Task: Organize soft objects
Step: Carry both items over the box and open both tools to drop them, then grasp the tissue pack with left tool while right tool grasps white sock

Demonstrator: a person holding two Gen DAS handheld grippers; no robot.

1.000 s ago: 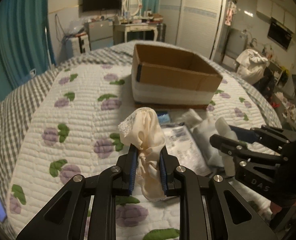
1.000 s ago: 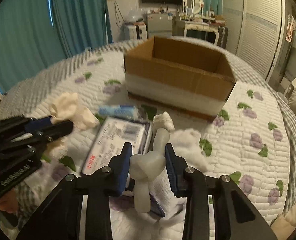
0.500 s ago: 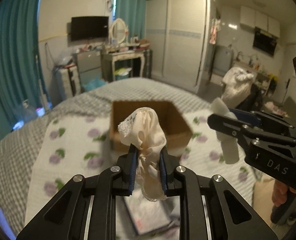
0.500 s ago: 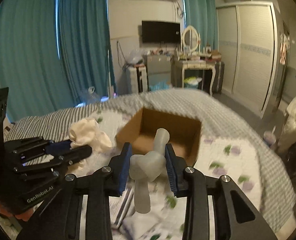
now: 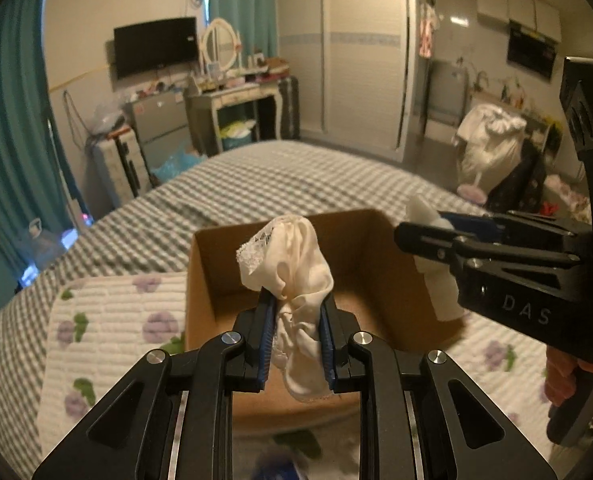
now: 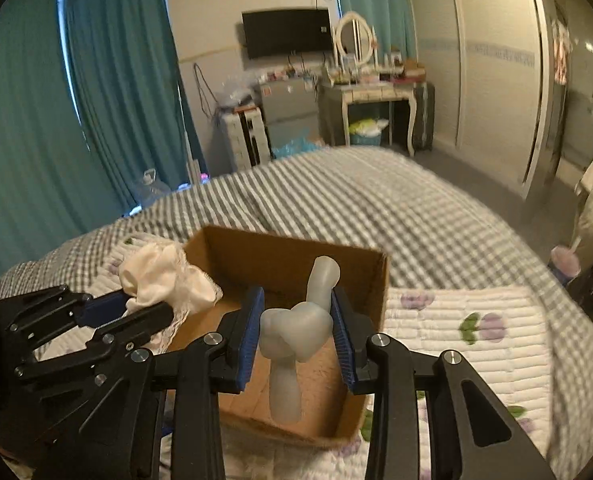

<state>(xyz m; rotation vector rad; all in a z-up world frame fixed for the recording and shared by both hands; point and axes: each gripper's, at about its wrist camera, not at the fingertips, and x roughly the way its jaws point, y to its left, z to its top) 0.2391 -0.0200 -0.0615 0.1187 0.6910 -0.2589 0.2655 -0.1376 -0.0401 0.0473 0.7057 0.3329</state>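
2 pairs of blue-padded fingers are each clamped on a soft item above an open box. On the left gripper (image 5: pixel 295 334) the fingers (image 5: pixel 265 336) pinch a cream lace-trimmed cloth (image 5: pixel 292 264), which bunches up above the tips and hangs a short way below them. On the right gripper (image 6: pixel 296 334) the fingers (image 6: pixel 342 336) squeeze a knotted pale translucent piece (image 6: pixel 294 336), with 1 end rising above the knot and the other dangling beneath it. Both items hang over the cardboard box (image 5: pixel 372 268), whose brown inside is open to view; neither item touches its floor or walls as far as the views show. In the left wrist view the right gripper comes in from the right side at the box's right wall, with its white load showing at the tips. In the right wrist view the left gripper reaches in from the left, holding the cloth at the box's left rim. The box sits on a white quilted mat (image 6: pixel 484 316) printed with purple flowers and green leaves, which lies on a bed covered in grey-and-white check bedding (image 5: pixel 256 188). Beyond the bed stand a white dressing table (image 6: pixel 370 96) with an oval mirror, a wall-mounted television (image 6: pixel 286 32) and teal curtains (image 6: pixel 108 92).
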